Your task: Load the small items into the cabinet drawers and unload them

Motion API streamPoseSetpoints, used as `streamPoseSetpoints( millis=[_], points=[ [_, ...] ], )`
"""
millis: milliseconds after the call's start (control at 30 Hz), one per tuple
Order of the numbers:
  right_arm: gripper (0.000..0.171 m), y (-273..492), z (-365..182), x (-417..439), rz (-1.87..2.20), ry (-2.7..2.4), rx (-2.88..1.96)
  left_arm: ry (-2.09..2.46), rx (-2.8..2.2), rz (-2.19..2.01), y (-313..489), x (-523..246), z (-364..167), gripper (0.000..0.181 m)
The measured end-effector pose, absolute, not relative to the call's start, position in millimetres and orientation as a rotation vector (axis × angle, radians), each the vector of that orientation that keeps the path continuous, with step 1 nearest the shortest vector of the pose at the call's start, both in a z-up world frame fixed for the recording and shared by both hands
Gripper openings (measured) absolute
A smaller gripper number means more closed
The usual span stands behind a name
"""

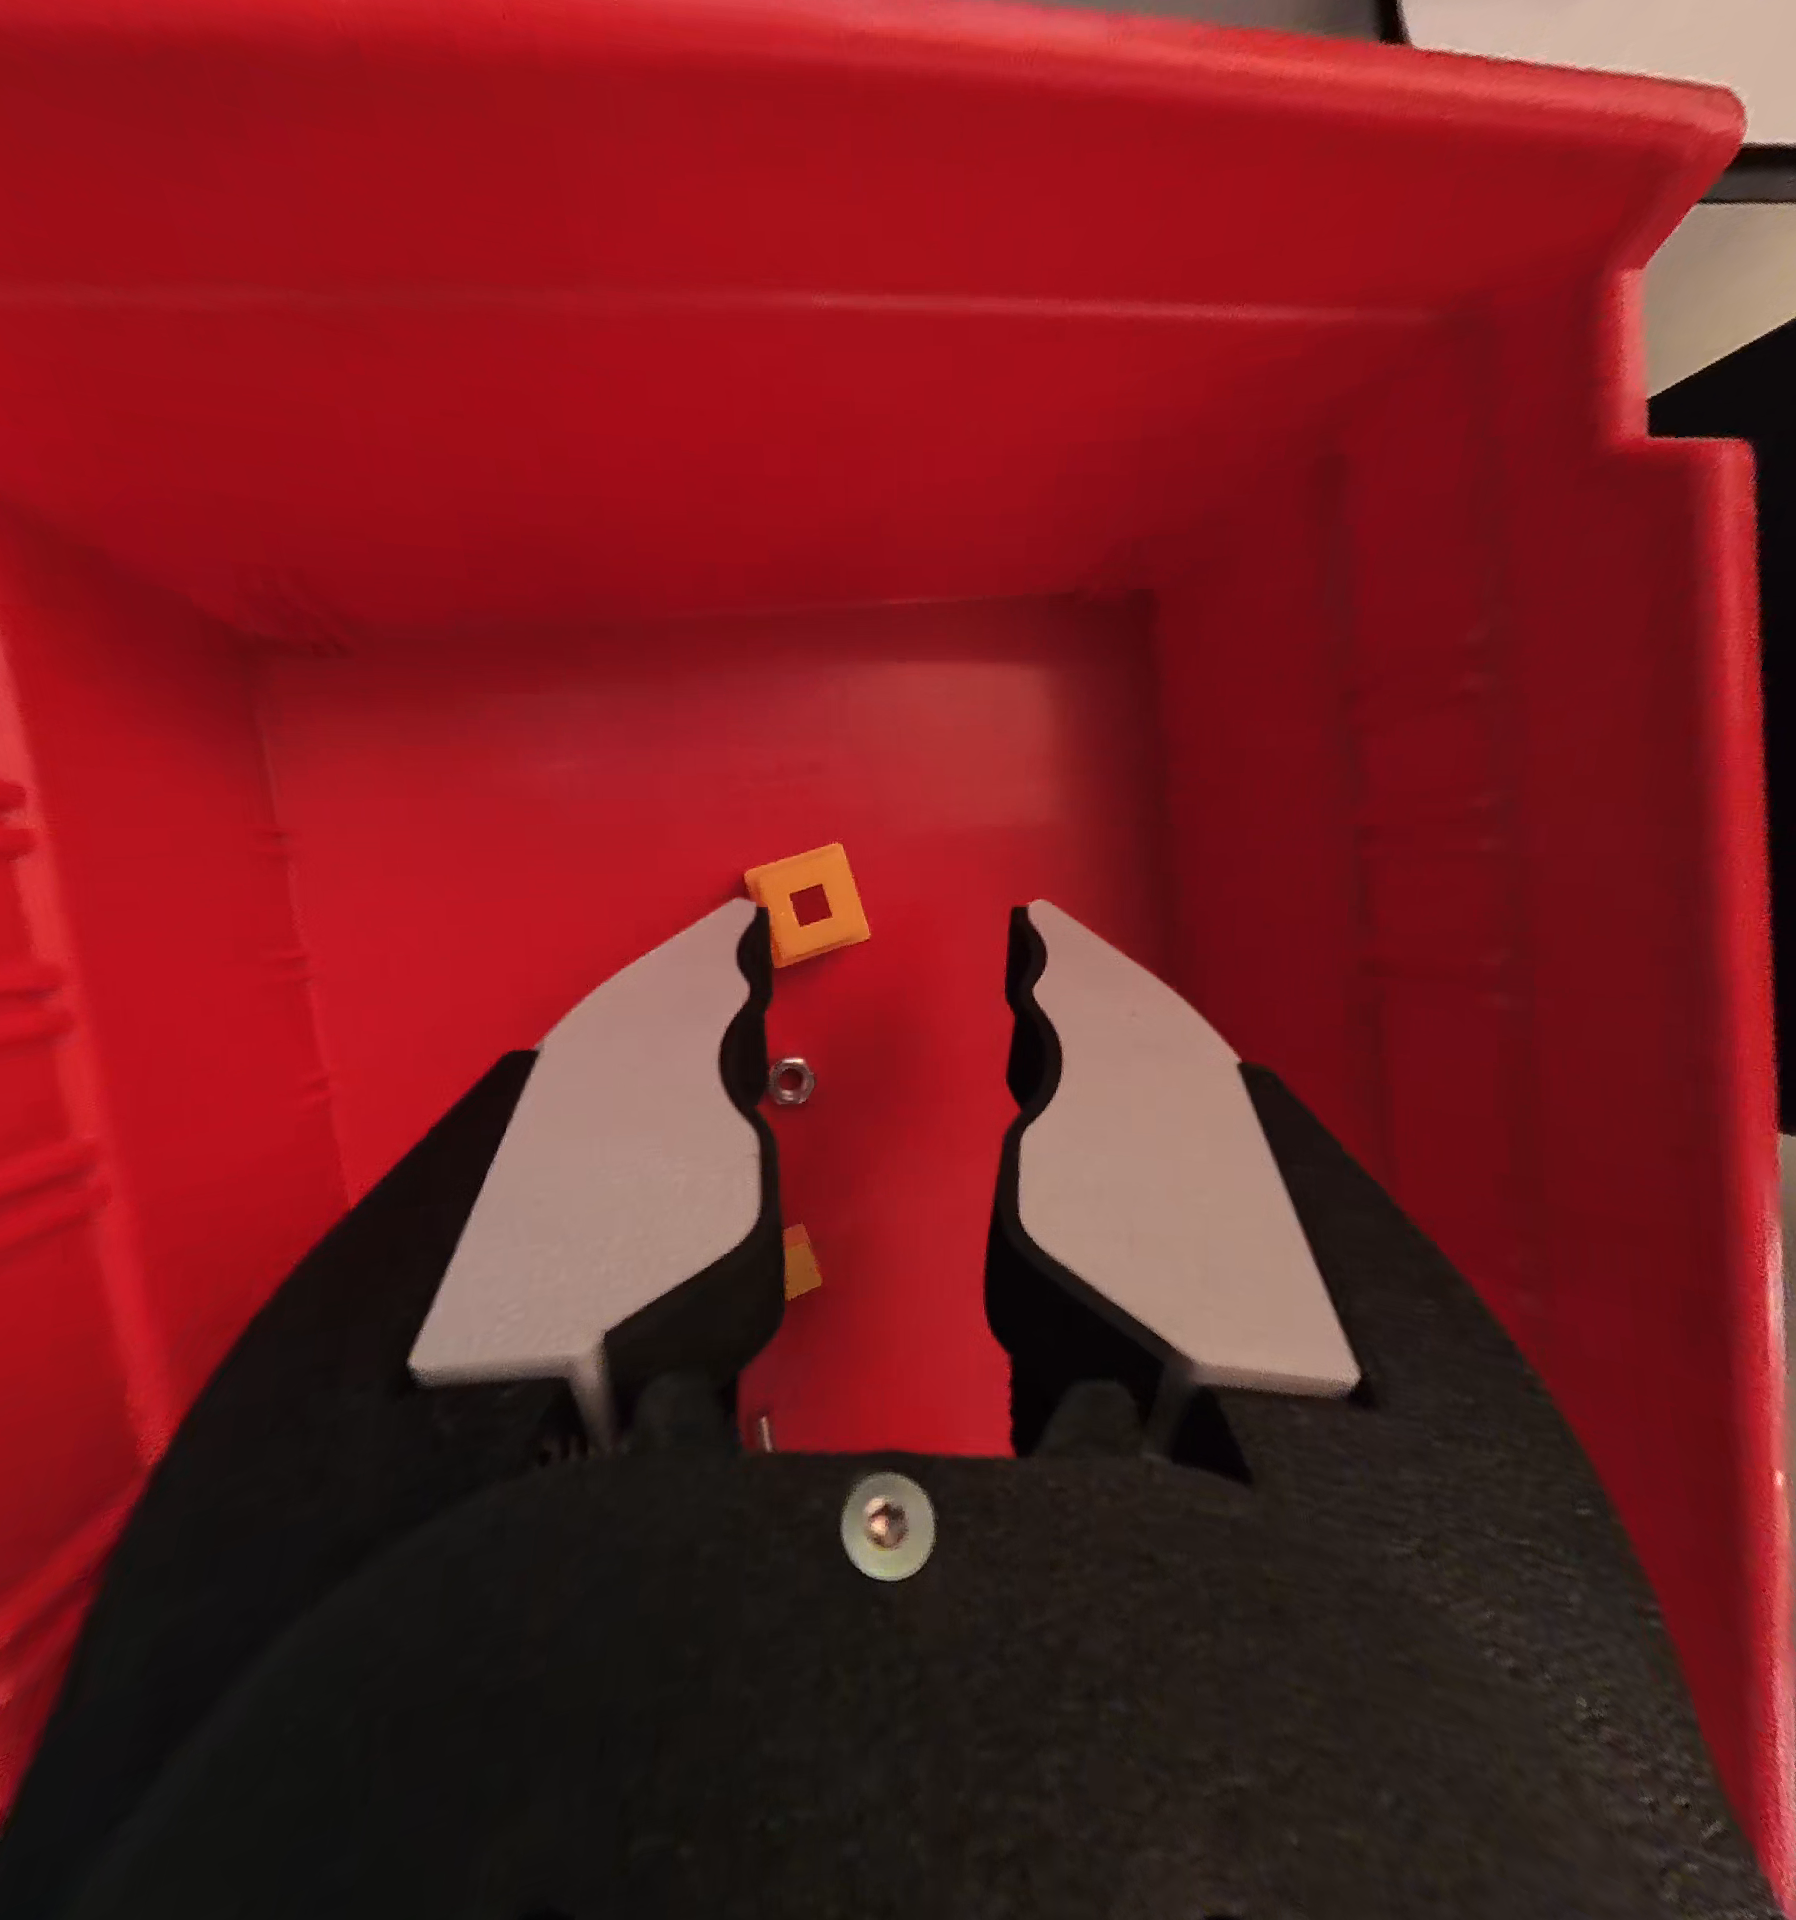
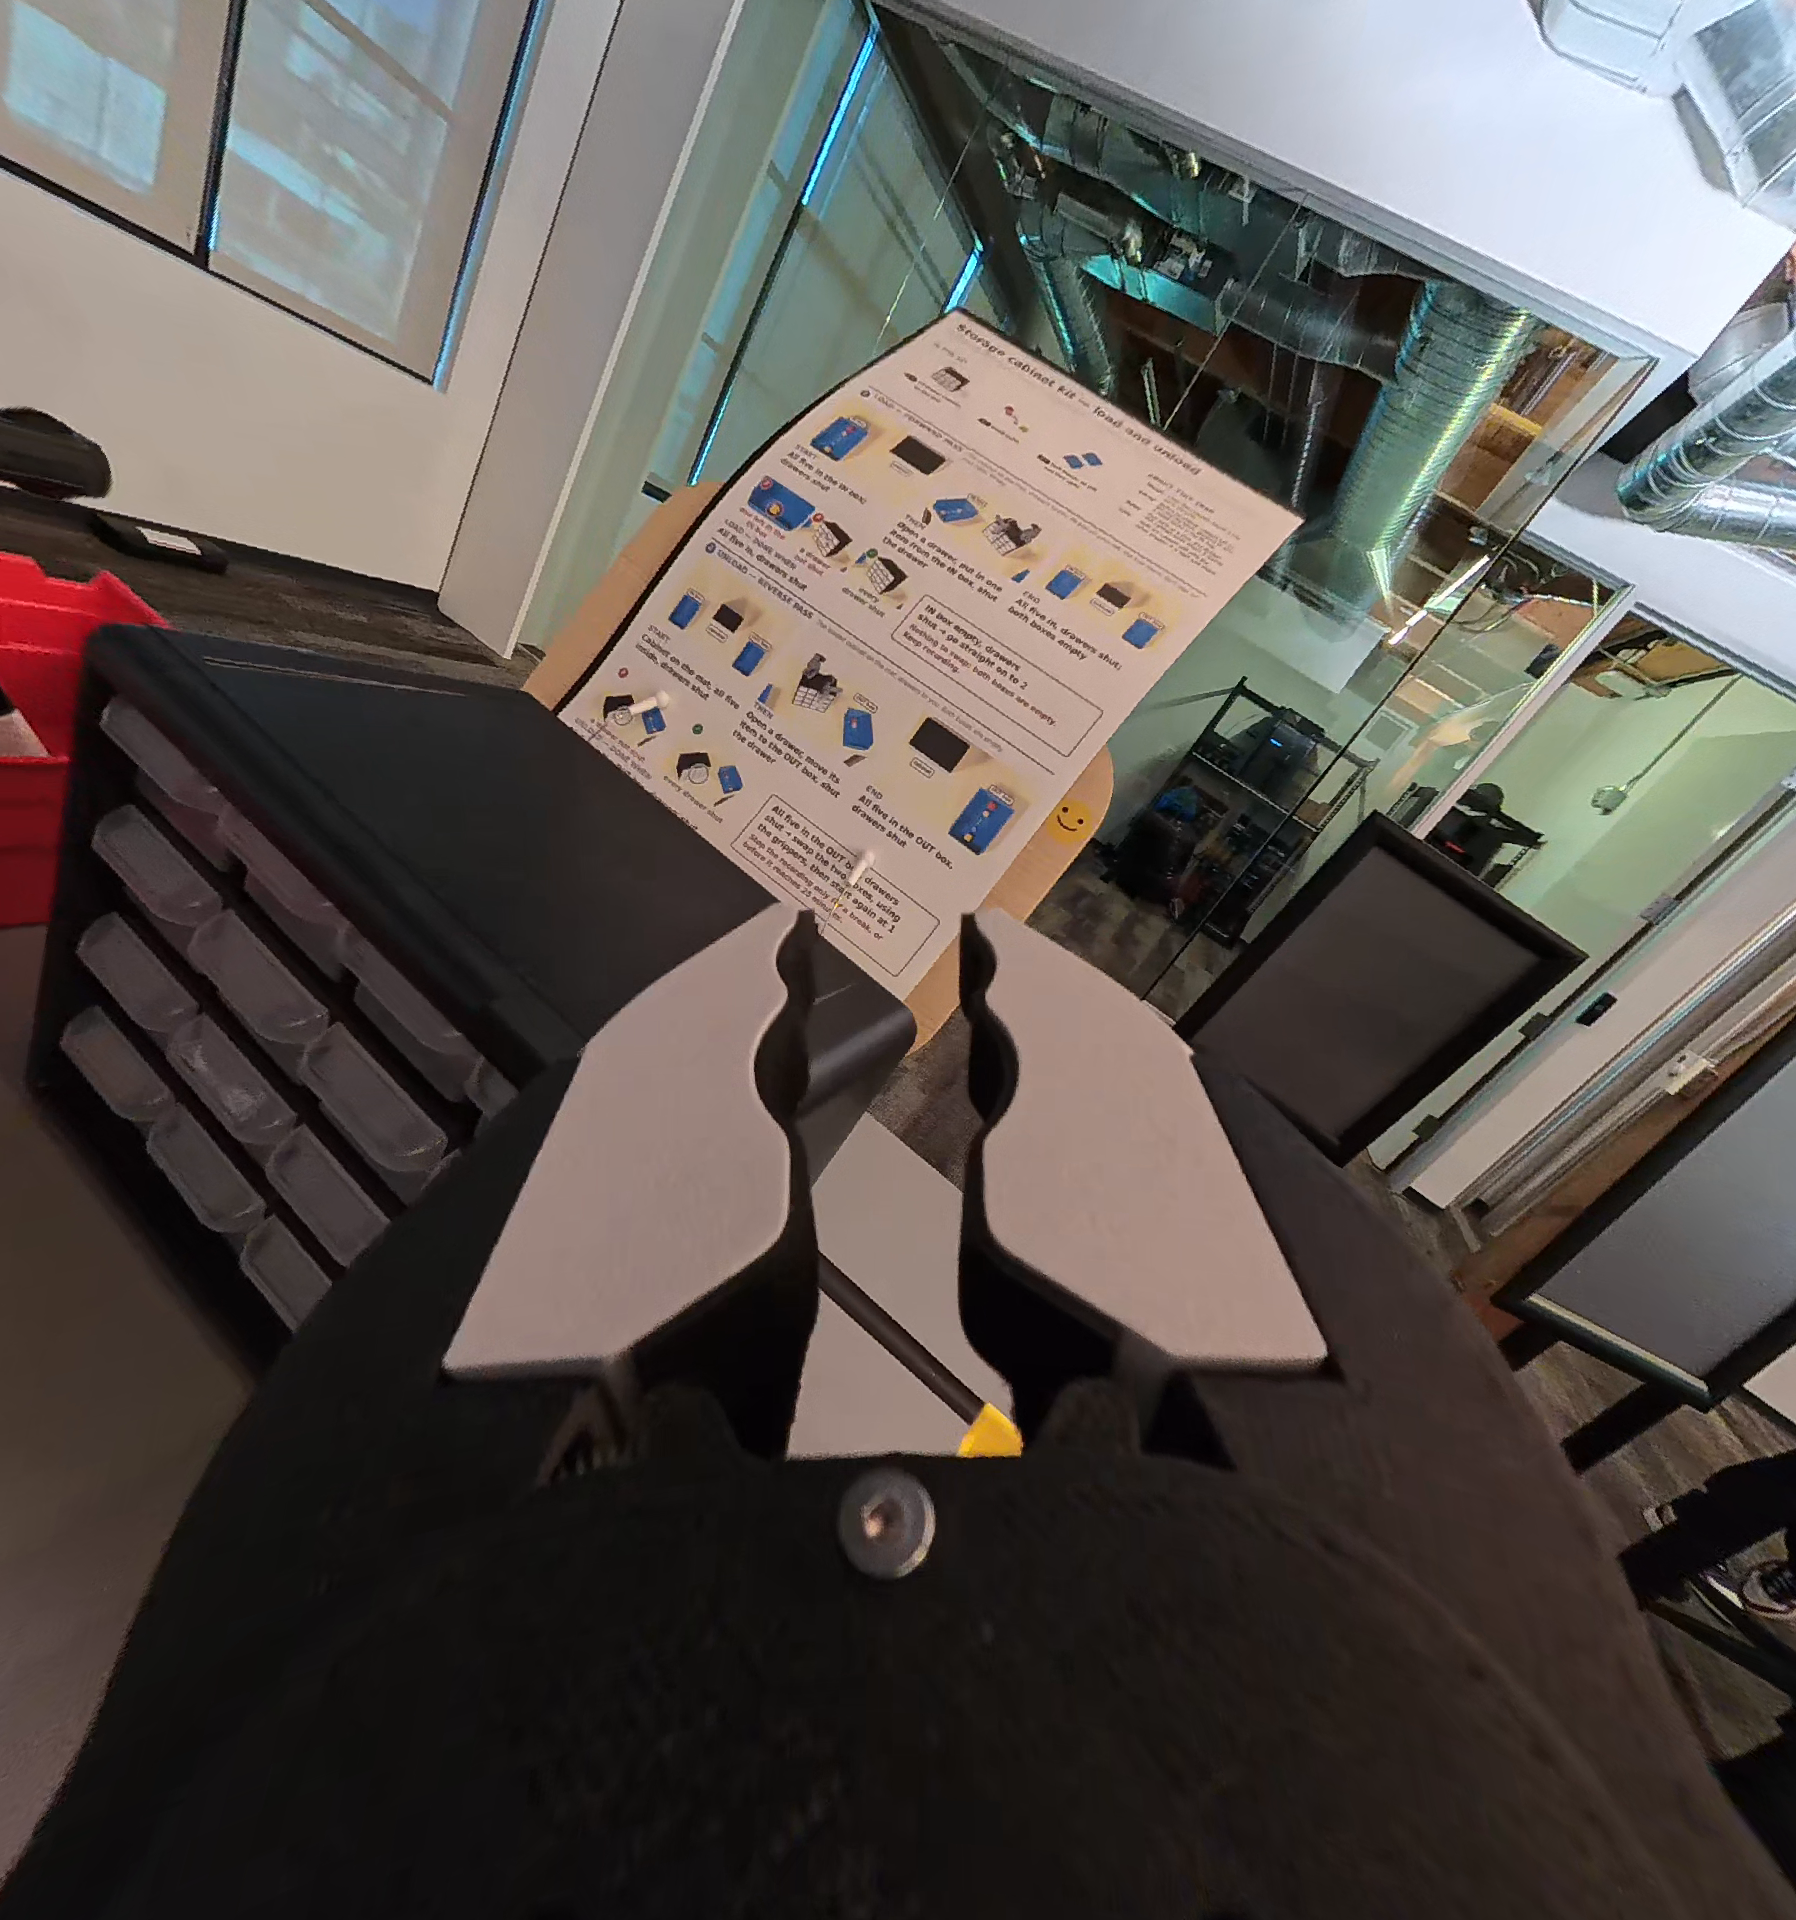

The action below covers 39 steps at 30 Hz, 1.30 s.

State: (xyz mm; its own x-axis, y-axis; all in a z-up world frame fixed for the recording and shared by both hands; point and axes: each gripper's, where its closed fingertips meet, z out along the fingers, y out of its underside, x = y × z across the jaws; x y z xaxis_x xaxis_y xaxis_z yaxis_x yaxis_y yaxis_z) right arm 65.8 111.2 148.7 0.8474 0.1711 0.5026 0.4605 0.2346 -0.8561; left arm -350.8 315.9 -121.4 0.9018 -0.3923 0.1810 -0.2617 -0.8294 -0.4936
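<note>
Progress: the drawers of the black plastic cabinet with rows of clear drawers (image 2: pixel 281 997) all look shut in the right wrist view, and several small items lie loose in the red plastic bin (image 1: pixel 1445 831) — whether this is the loading or the unloading pass cannot be told from these views.
Items in bin: an orange square piece with a square hole (image 1: pixel 809 905), a small silver hex nut (image 1: pixel 793 1082), a second orange piece (image 1: pixel 799 1259) half hidden by a finger, and a thin metal end low down, too little of it showing to name.
Left gripper (image 1: pixel 881 914): reaches down into the bin, jaws parted to a middling gap and holding nothing; its left fingertip (image 1: pixel 738 925) sits just beside the orange square piece, perhaps touching it.
Likely next: centre the jaws over one item before closing — a judgement only.
Right gripper (image 2: pixel 881 925): raised and tilted beside the cabinet, aimed toward an illustrated instruction sheet (image 2: pixel 925 623) propped behind; jaws parted a little, empty.
Left to do: items in the bin are yet to be moved.
</note>
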Motion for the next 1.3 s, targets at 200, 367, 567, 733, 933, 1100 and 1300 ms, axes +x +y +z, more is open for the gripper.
streamPoseSetpoints(
  millis=[200,367,567,733,933,1100,1300],
  points=[
    [0.027,111.6,147.1,62.1,-0.227,-0.585,-1.346,0.497,-2.633,-0.195,318.1,-358.0,-132.9,0.041],
    [0.027,112.8,145.7,62.6,-0.228,-0.589,-1.354,0.511,-2.627,-0.047,324.6,-367.3,-138.9,0.041],
    [0.027,111.6,146.1,61.9,-0.22,-0.593,-1.357,0.539,-2.635,-0.035,326.6,-366.6,-148.3,0.024],
    [0.027,117.6,136.1,52.0,-0.221,-0.629,-1.381,0.534,-2.585,-0.043,328.7,-366.2,-133.5,0.023],
    [0.027,117.9,122.4,-11.7,-0.265,-0.771,-1.255,0.492,-2.43,-0.108,324.7,-366.8,-70.5,0.023],
    [0.028,126.4,71.5,-85.5,-0.327,-0.903,-1.211,0.52,-2.291,-0.21,305.8,-350.0,-13.8,0.023],
    [0.03,151.4,10.1,-107.6,-0.735,-1.065,-1.143,0.618,-2.165,-0.271,280.1,-320.6,27.7,0.023]
  ],
)
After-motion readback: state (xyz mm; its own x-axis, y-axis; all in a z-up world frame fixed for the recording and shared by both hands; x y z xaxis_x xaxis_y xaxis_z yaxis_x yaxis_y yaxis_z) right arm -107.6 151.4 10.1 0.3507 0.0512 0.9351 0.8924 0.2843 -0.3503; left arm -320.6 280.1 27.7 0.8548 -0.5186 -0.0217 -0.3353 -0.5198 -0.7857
